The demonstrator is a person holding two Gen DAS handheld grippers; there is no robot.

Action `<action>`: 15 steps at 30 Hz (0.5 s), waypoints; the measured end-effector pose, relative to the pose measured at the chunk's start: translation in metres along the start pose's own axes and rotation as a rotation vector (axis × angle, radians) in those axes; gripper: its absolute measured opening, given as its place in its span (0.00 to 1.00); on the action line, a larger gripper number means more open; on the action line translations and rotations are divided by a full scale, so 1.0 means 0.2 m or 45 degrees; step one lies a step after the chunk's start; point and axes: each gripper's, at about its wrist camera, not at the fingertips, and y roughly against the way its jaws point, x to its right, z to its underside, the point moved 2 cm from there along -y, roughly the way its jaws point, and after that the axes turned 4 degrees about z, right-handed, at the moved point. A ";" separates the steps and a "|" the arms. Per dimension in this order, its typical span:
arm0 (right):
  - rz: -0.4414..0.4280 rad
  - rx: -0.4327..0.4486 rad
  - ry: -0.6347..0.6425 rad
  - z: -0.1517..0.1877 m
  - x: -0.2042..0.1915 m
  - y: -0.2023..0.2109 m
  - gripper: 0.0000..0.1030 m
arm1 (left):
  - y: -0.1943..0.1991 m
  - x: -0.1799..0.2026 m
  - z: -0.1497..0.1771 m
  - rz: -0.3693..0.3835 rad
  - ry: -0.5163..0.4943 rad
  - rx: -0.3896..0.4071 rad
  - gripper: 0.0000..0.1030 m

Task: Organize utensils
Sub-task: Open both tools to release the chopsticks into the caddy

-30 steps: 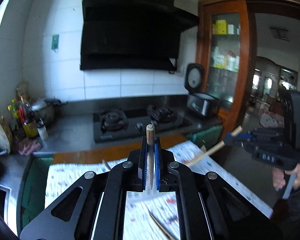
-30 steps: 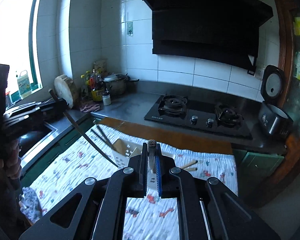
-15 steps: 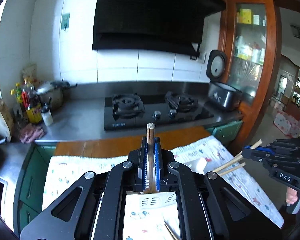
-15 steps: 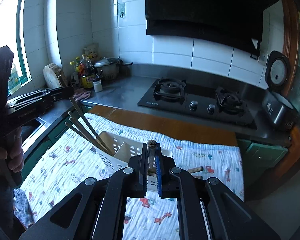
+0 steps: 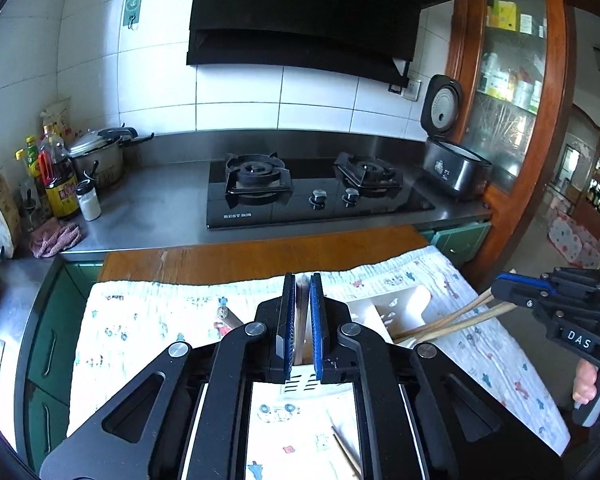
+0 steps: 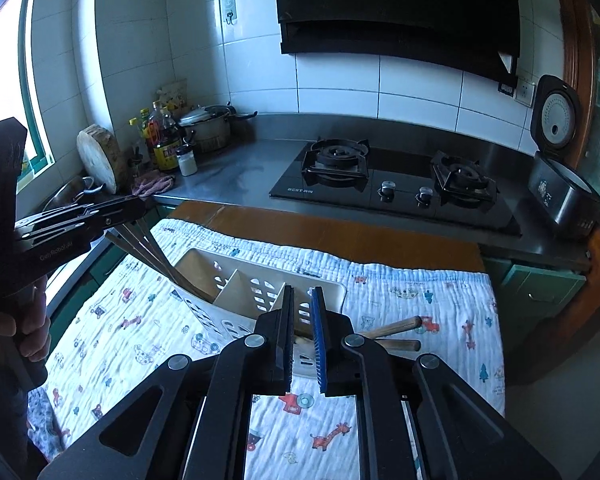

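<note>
**Both grippers let go over the utensil basket**

Our left gripper (image 5: pixel 300 312) is opening. Its blue pads stand a narrow gap apart, and a pale chopstick (image 5: pixel 301 330) is between them. A second ago that stick's tip poked well above the jaws; now it sits low in the gap, so we judge it is sliding free rather than held.

The right gripper (image 6: pixel 302 320) is opening in the same way. Only a wooden stick end (image 6: pixel 300 340) shows low between its pads, where before a tip stood up past them.

Both hands have come down and forward over the last second. The white slotted basket (image 6: pixel 260 284), far below a moment ago, now lies directly under both sets of jaws on the printed cloth (image 6: pixel 420 300).

In the right wrist view, dark chopsticks (image 6: pixel 152 252) lean in the basket's left compartment, their tops at the left gripper's tip. In the left wrist view, pale chopsticks (image 5: pixel 452 320) lean out of the basket toward the right gripper. We cannot tell whether any top is still touched.

This looks like the drop of one load into the basket. More remains: two wooden handles (image 6: pixel 396 326) lie on the cloth just beside the basket, and a thin pair of sticks (image 5: pixel 344 452) lies nearer us.
</note>
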 end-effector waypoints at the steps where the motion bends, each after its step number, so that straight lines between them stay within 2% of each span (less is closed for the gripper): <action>1: 0.009 0.010 -0.003 0.00 0.00 0.02 0.14 | 0.02 0.00 0.00 -0.002 0.003 0.012 0.09; 5: 0.024 0.075 -0.016 0.02 0.01 0.14 0.19 | 0.15 0.02 0.00 0.001 0.001 0.072 0.19; 9: 0.005 0.116 -0.014 0.12 -0.04 0.26 0.26 | 0.29 0.04 0.05 -0.014 -0.009 0.106 0.28; 11: -0.012 0.114 -0.002 0.20 -0.09 0.29 0.29 | 0.36 0.04 0.11 -0.035 -0.008 0.116 0.38; 15: -0.046 0.059 0.009 0.43 -0.19 0.29 0.29 | 0.46 0.02 0.26 -0.037 0.031 0.106 0.41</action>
